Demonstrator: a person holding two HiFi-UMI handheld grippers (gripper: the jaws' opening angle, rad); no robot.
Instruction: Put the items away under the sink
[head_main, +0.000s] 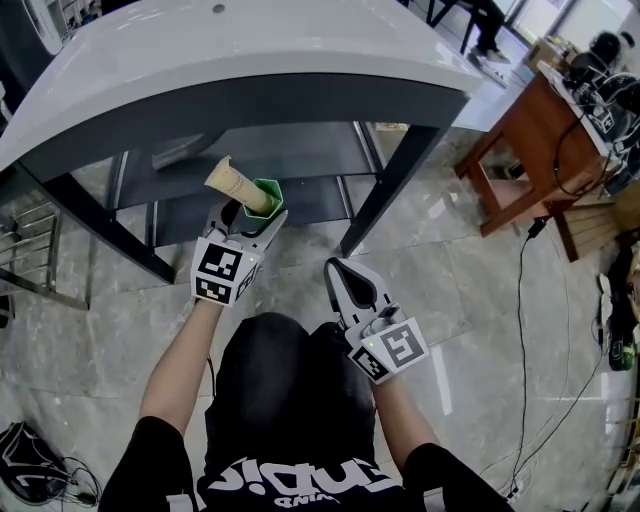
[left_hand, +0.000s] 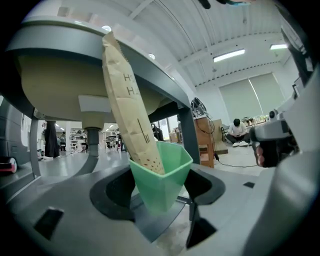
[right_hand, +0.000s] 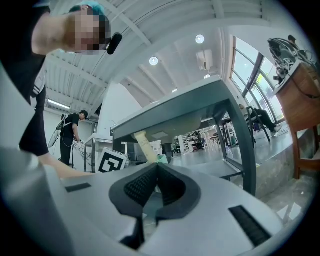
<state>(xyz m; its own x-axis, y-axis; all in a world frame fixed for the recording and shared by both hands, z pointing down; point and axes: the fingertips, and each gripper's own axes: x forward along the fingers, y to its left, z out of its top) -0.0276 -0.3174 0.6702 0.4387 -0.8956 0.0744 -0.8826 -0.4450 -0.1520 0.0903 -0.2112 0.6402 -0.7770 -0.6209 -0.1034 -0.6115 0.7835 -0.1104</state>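
- Pinching a green cup (left_hand: 161, 172) by its lower walls, the left gripper (left_hand: 159, 192) has its jaws set on either side of it.
- Cup: tapered, with the open end up and tilted. A tan paper pouch (left_hand: 127, 100) stands in it and leans to the left, its upper end rising well above the rim.
- Head view: cup and pouch are held just in front of the sink (head_main: 300, 60), below its front edge, and are seen against the grey shelf (head_main: 300, 150) under the basin. The pictures do not show whether the cup touches the shelf.
- Right gripper (head_main: 338, 270): jaws pressed together, with only a thin seam showing between the ribbed pads. It is held lower than the left gripper and to its right, well apart from the cup, pointing toward the sink's dark leg (head_main: 390, 190).
- Right gripper view: cup and pouch appear beyond the closed jaws, under the sink.
- Surroundings: pale tiled floor (head_main: 450, 300); a black cable (head_main: 520, 300) runs across it at the right; a wooden bench (head_main: 520, 140) stands at the upper right.
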